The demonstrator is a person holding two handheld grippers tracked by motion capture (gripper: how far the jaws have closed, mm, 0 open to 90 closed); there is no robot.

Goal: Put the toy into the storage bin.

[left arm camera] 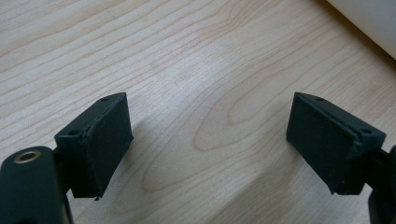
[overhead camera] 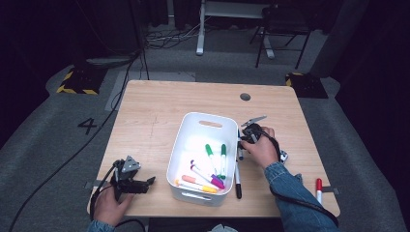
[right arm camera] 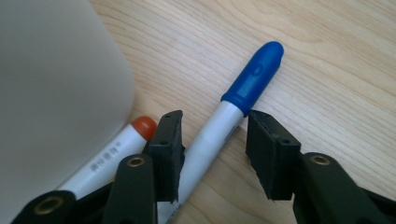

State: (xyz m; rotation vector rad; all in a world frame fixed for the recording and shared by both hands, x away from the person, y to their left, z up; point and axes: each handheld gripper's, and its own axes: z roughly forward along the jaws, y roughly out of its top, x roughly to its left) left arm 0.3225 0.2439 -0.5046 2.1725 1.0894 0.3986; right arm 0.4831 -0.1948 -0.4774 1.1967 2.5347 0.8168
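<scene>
Pale wood grain covers the rectangular counter [overhead camera: 159, 106], which stands on grey carpet with a small dark round grommet [overhead camera: 245, 96] near its far edge. On the middle of the counter sits a white plastic rectangular bin with handle slots [overhead camera: 180, 154]; inside it lie several markers, among them two green-capped ones [overhead camera: 216, 155], a purple-capped one [overhead camera: 217, 181] and an orange-and-yellow one [overhead camera: 196, 184].

The right hand-held gripper [right arm camera: 212, 140] is down at the counter just beside the bin's right wall, gripped by a hand in a blue denim sleeve [overhead camera: 290, 193]. Its jaws stand narrowly apart, one on each side of a white-barrelled marker with a blue cap [right arm camera: 233, 116]; the left jaw looks to touch the barrel, while a small gap shows at the right one, so the marker is straddled rather than clamped. That marker lies flat on the wood, its cap pointing away from the bin. A white marker with an orange-red tip [right arm camera: 121, 149] lies between it and the bin wall. A black-capped marker [overhead camera: 238, 181] lies along the bin's right side nearer the person, and a red-capped marker [overhead camera: 318, 188] rests well apart near the right corner.

The left hand-held gripper [left arm camera: 208, 140] hovers low near the front left corner, jaws spread wide over bare wood.
</scene>
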